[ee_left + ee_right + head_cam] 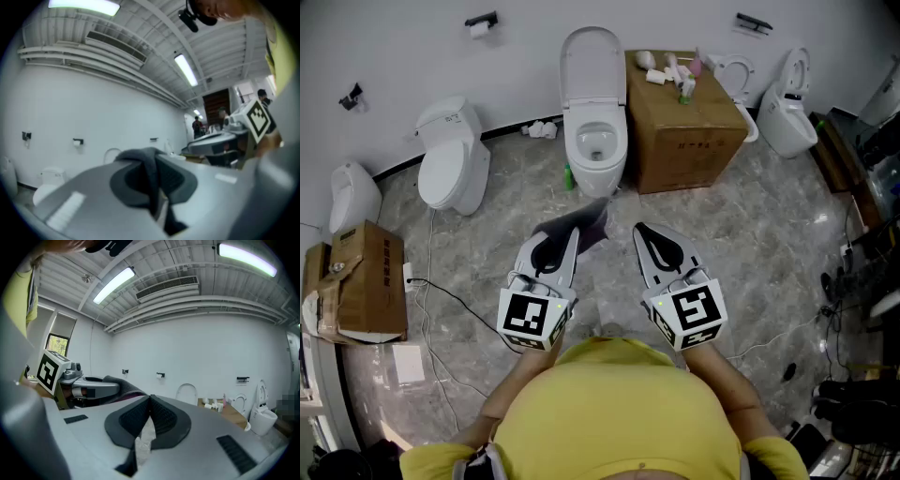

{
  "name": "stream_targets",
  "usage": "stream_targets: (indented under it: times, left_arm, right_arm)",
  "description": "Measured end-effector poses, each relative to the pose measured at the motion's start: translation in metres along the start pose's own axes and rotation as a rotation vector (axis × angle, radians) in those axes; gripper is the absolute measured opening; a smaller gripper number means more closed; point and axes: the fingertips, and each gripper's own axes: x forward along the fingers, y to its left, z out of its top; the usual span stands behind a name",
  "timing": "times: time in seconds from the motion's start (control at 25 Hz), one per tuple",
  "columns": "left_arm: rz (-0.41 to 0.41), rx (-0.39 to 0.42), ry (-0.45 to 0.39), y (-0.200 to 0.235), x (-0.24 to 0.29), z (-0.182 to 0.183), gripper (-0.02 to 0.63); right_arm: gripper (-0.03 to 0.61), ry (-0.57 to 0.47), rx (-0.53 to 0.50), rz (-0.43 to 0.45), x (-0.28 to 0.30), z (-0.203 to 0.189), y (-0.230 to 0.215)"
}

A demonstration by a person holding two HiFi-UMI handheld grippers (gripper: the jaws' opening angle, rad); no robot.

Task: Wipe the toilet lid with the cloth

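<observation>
I'm clamping the cloth (591, 221) in my left tool (566, 240), right tool (644, 232) shut, empty; I'm aiming for flat top-down strokes across the toilet lid (592, 54).

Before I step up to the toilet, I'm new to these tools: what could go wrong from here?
The cloth hangs from the left claw by a narrow pinch, so rubbing might pull it free. The toilet lid stands raised; a hard push could bang it back. The green bottle on the floor beside that toilet could get kicked.
</observation>
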Motion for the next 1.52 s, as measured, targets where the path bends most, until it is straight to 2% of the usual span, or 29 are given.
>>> stream_targets:
  times: [0.52, 0.84, 1.2, 1.52]
  left_arm:
    - [0.018, -0.013, -0.008, -0.011, 0.028, -0.002, 0.018]
    - [0.046, 0.0, 0.007, 0.001, 0.039, -0.001, 0.018]
    - [0.047, 0.004, 0.005, 0.043, 0.076, -0.005, 0.018]
    - [0.02, -0.013, 0.012, 0.096, 0.145, -0.016, 0.018]
  right_arm:
    - [0.018, -0.008, 0.012, 0.0, 0.003, -0.006, -0.035]
    - [0.018, 0.006, 0.016, 0.012, 0.02, -0.011, -0.042]
    - [0.018, 0.036, 0.02, -0.011, 0.063, -0.019, -0.057]
    - [0.018, 0.071, 0.024, -0.034, 0.144, -0.023, -0.099]
